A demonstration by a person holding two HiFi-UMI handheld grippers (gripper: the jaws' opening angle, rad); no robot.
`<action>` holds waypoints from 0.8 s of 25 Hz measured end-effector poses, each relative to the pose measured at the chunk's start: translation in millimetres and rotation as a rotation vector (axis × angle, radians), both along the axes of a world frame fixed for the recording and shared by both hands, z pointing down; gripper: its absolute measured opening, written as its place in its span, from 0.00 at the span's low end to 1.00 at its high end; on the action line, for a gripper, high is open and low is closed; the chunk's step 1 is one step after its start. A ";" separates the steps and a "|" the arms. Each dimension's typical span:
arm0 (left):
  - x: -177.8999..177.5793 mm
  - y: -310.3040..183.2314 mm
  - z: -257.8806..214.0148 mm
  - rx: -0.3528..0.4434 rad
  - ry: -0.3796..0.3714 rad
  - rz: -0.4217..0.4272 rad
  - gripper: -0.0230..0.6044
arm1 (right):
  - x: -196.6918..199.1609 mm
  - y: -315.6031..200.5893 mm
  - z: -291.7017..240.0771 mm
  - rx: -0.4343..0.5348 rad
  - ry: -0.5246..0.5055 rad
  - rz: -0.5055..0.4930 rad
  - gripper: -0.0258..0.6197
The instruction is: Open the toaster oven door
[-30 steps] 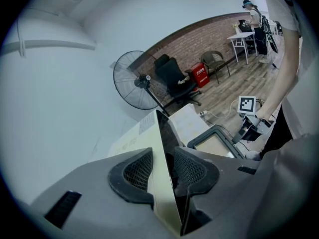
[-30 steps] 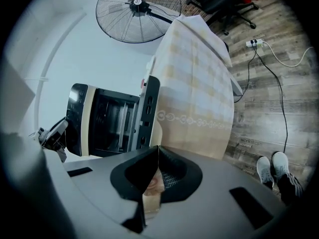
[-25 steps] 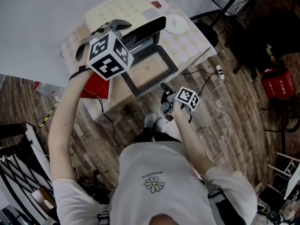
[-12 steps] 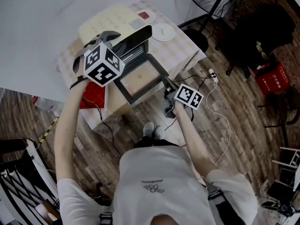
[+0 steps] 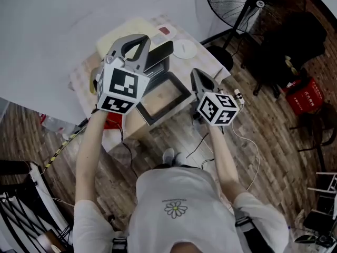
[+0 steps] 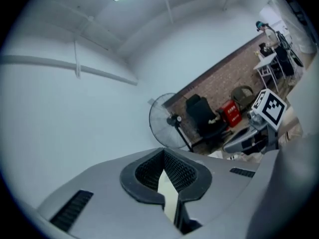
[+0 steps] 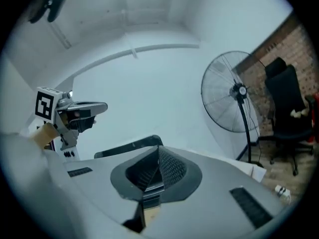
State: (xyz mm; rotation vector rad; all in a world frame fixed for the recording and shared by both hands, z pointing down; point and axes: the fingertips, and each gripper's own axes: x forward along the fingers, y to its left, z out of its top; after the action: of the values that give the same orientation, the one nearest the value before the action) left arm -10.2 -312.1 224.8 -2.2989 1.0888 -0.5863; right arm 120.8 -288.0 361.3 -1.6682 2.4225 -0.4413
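Black-fronted, cream-topped toaster oven sits on checked-cloth tabletop — its glass door is folded down, fully open, toward the person. Left claw, held up over oven's left side: jaws just closed, nothing btwn them. Right claw, held up beside door — closed, empty. Black pedestal fan stands beyond tabletop.

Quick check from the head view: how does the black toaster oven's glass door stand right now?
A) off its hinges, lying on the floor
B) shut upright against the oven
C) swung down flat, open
C: in the head view the glass-paned door lies folded down flat in front of the black toaster oven, with its pane facing up.
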 end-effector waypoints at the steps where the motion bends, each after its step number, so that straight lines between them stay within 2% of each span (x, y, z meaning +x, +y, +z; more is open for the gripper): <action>1: 0.0 9.6 -4.5 0.001 0.059 0.011 0.07 | -2.1 3.9 -13.7 0.036 0.026 0.001 0.05; 3: -3.9 27.8 -6.7 -0.006 0.167 0.021 0.06 | -5.2 12.6 -38.4 0.099 0.054 0.003 0.05; 6: -19.6 47.4 -2.4 -0.009 0.304 -0.008 0.06 | -7.4 24.8 -65.4 0.180 0.101 0.021 0.05; 11: -44.8 69.3 5.8 -0.012 0.510 -0.061 0.06 | -17.5 43.8 -88.3 0.277 0.237 0.044 0.05; 13: -52.1 75.9 11.5 0.004 0.559 -0.091 0.06 | -22.4 50.1 -91.7 0.305 0.283 0.053 0.05; 17: -60.3 87.5 21.0 0.045 0.652 -0.163 0.06 | -27.6 61.1 -90.1 0.326 0.314 0.075 0.05; 20: -66.0 90.3 37.0 0.024 0.687 -0.215 0.06 | -29.5 66.7 -84.7 0.326 0.325 0.089 0.05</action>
State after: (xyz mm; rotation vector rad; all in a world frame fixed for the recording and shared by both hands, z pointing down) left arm -76.2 -221.8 261.8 -2.4350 1.6486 0.1772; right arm 91.2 -221.3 276.6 -1.7991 2.4465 0.2476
